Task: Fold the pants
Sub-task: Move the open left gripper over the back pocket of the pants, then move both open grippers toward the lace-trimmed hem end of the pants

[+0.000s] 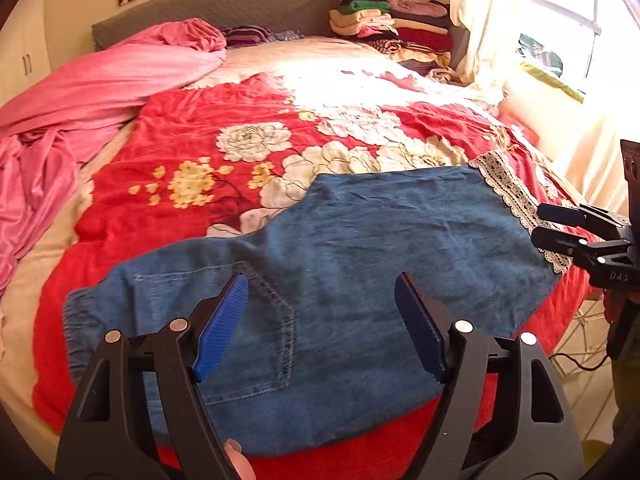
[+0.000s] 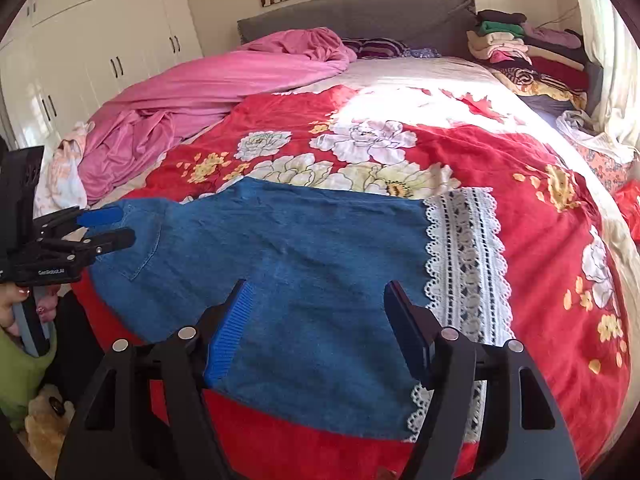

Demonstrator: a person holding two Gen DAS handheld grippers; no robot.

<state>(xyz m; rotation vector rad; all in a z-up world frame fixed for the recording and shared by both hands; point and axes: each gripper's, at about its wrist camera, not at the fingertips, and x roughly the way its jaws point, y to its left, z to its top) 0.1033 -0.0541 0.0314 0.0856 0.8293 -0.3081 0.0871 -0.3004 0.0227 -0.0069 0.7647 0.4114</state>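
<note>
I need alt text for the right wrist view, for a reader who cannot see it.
Blue denim pants with white lace hems lie flat on a red floral bedspread. The open right hand-held gripper hovers over them, holding nothing. The left hand-held gripper is at the waist end, left.

Pants [image 1: 360,264] near hem behind gripper [image 1: 320,320].

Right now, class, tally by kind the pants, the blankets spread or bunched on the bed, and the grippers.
Pants: 1
Blankets: 2, red flowered and pink
Grippers: 2, left gripper and right gripper
Total: 5
</note>
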